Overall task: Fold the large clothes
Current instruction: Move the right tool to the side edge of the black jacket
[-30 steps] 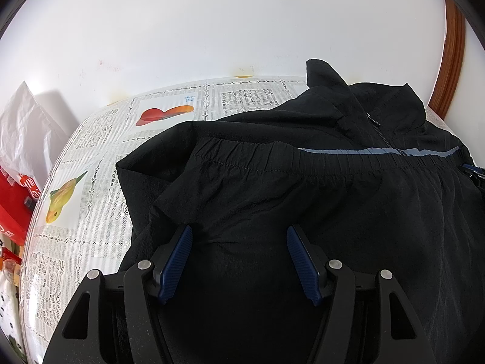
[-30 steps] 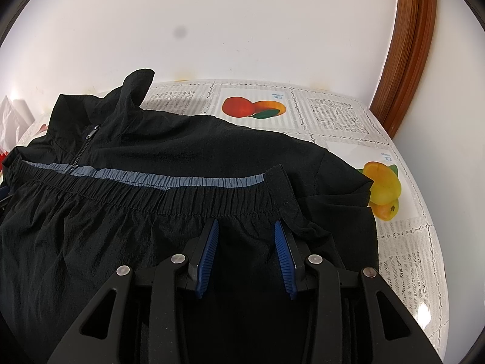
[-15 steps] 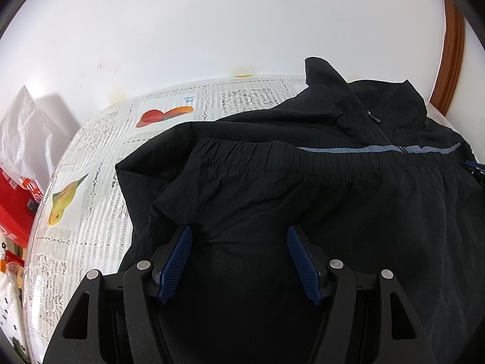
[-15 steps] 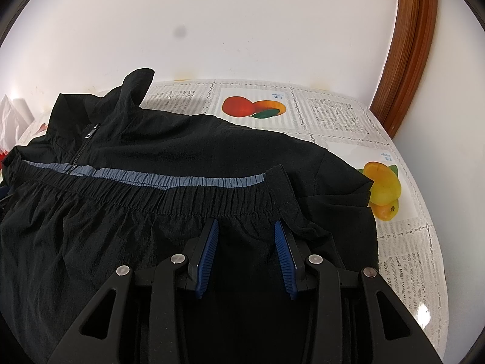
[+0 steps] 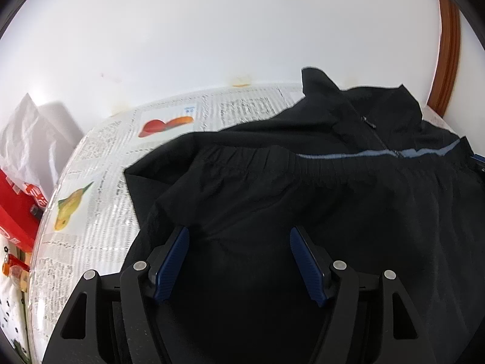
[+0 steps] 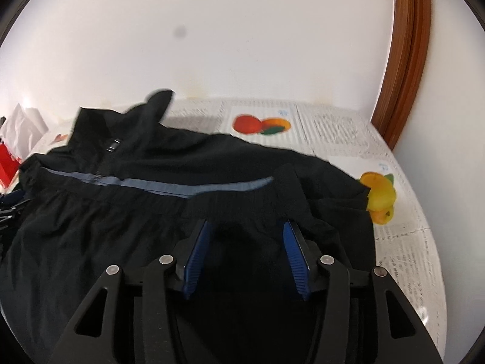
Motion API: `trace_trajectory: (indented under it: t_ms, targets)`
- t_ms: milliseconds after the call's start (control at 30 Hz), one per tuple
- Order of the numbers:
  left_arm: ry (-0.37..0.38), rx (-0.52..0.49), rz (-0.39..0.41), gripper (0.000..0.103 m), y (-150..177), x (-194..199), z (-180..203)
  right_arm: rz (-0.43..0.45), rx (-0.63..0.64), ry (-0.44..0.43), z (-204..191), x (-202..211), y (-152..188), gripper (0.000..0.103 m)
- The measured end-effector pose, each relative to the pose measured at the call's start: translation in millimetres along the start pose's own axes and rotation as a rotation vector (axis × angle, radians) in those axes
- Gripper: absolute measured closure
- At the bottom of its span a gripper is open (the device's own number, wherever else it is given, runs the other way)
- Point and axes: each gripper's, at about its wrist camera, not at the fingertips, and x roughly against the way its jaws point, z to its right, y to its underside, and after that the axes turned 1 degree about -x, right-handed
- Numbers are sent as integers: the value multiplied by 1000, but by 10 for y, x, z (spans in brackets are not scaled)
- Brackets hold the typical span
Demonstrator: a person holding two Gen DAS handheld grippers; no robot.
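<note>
1. Tablecloth (image 5: 100, 212): small blue marks sit beside the printed fruit pictures; too small to read.
2. Tablecloth panels: grey patterned blocks; no legible text.
3. Red box (image 5: 18, 200): white markings on its side; blurred, not legible.

The right tool (image 6: 245, 230) has opened wider above the black jacket (image 6: 151, 212).

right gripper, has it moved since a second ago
Yes. The right gripper has drawn back from the jacket's grey stripe, which sits lower and nearer against the wood frame; its jaws are opening, pads off the cloth.
</note>
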Motion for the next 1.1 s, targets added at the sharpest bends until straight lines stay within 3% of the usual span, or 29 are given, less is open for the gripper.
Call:
trace_trajectory:
  t_ms: [233,367,467,533,800,900,1100]
  targets:
    - [36,13,38,28,81,545,-222,36,90,-61,-904,546,78,48]
    - [9,18,41,28,348,906,-445,9,129,-80,-1449,679,327,48]
    - [-9,42,42,28,609,1155,-721,-31,118,-37,-1754,716,574,48]
    - [-13,70,35,28,827,1284,-907,-45,156,-72,-2010,776,725,48]
    - [6,144,-42,28,1589,1579,-1312,-58,342,-199,-3077,1026,1251,48]
    - [7,175,-84,28,1794,1593,-1360,-65,466,-233,-3488,1096,1463,42]
    - [6,204,-102,28,2092,1705,-1469,-13,692,-232,-4124,1226,1770,40]
